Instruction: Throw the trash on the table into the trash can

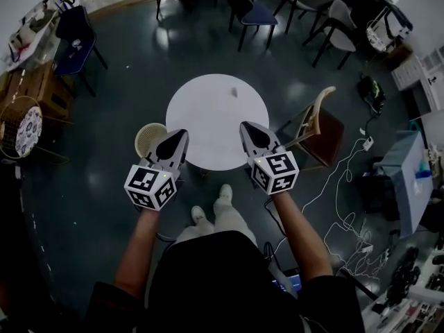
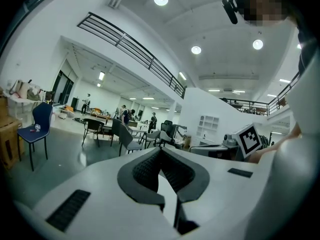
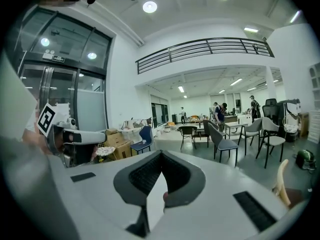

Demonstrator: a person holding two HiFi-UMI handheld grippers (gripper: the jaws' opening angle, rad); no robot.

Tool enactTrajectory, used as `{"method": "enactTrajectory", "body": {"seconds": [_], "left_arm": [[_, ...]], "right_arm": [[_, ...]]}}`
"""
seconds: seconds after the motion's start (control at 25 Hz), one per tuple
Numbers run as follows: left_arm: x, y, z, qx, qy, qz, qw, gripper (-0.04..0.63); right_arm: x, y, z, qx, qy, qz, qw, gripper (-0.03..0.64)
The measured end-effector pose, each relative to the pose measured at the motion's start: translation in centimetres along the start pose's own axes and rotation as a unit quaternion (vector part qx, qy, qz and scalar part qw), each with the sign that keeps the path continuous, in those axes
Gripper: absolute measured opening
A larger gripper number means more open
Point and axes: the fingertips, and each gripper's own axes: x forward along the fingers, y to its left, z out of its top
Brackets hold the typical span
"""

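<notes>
The round tabletop (image 1: 208,127) at frame centre gives open passage across nearly its whole surface. Only a small scrap (image 1: 234,91) lies on its upper right part, reachable from every side. The trash can (image 1: 146,137) stands at the tabletop's lower left edge, mouth uncovered. A wooden chair (image 1: 320,127) crowds the right edge. The floor (image 1: 118,103) at the left lies open.

No writing can be read; only square coded markers on the left claw (image 1: 182,134) and right claw (image 1: 244,125).

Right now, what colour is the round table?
White; the table shows best in the head view.
</notes>
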Motion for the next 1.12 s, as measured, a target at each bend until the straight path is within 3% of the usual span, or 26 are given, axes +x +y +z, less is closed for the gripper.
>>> {"method": "enactTrajectory", "body": {"seconds": [0.32, 0.68, 1.12], "left_arm": [[4.0, 2.0, -0.6, -0.009, 0.008, 0.011, 0.9999, 0.015], [10.6, 3.5, -2.3, -0.029, 0.033, 0.02, 0.9988, 0.015], [16.8, 7.2, -6.4, -0.047, 0.085, 0.045, 0.9943, 0.015]], "right_arm": [[4.2, -4.4, -1.1, 0.005, 0.013, 0.001, 1.0, 0.018], [9.7, -10.9, -5.4, -0.017, 0.082, 0.002, 0.997, 0.018], [17.9, -18.0, -10.8, -0.001, 0.141, -0.006, 0.99, 0.02]]}}
